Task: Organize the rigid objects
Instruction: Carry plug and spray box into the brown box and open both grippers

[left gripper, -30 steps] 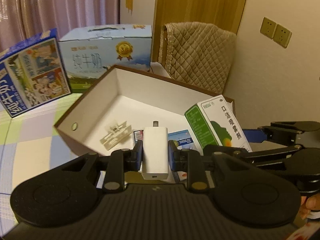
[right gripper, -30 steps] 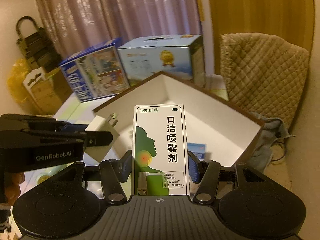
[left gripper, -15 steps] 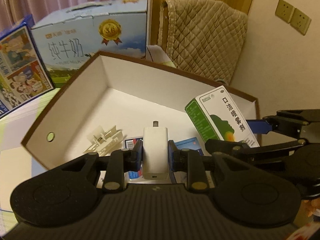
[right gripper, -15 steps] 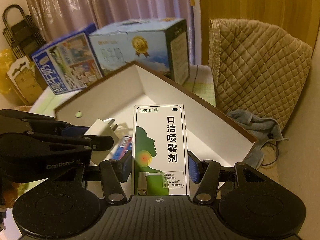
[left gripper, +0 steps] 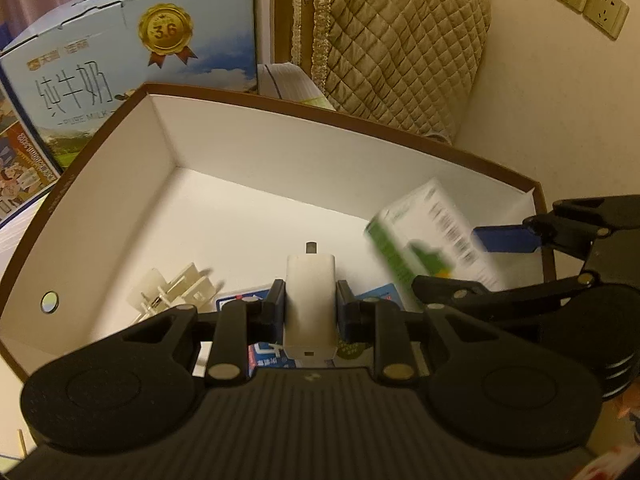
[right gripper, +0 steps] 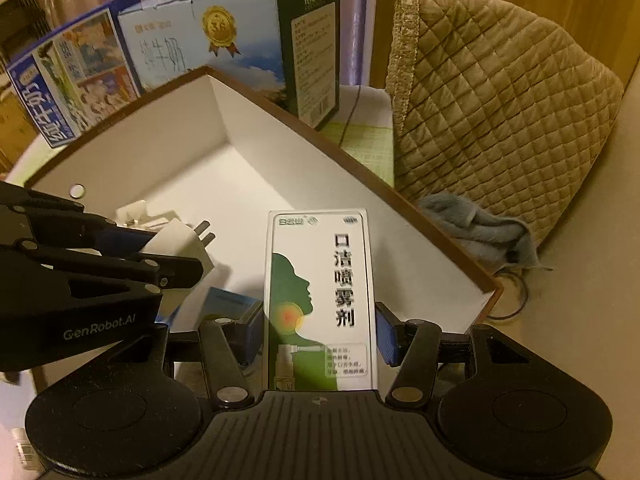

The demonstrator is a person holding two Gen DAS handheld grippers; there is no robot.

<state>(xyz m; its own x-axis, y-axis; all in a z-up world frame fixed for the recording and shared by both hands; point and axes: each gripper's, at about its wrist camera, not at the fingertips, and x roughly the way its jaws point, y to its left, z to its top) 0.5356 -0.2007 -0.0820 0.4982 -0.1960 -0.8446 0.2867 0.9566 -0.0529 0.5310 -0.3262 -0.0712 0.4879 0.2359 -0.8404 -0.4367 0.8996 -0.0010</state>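
My left gripper (left gripper: pixel 310 308) is shut on a white plug-in charger (left gripper: pixel 309 296), prongs pointing away, held over the near part of a brown-rimmed white box (left gripper: pixel 280 100). My right gripper (right gripper: pixel 320 330) is shut on a green-and-white spray carton (right gripper: pixel 320 300), upright above the same box (right gripper: pixel 320 136). In the left wrist view the carton (left gripper: pixel 432 244) shows blurred at the right, beside the charger. From the right wrist camera, the left gripper with the charger (right gripper: pixel 180 240) fills the left side. On the box floor lie a white plastic part (left gripper: pixel 176 292) and small blue packets (left gripper: pixel 244 302).
Two milk cartons stand behind the box: a light-blue one (left gripper: pixel 132 64) and a darker blue one (right gripper: pixel 68 80). A quilted tan cover (right gripper: pixel 500 100) drapes at the back right, with a grey cloth (right gripper: pixel 476 232) and cable below it. Wall sockets (left gripper: pixel 588 0) sit upper right.
Both grippers moved forward and down over the box, each keeping its object. The box now fills more of both views, and the carton tilted and blurred in the left wrist view.
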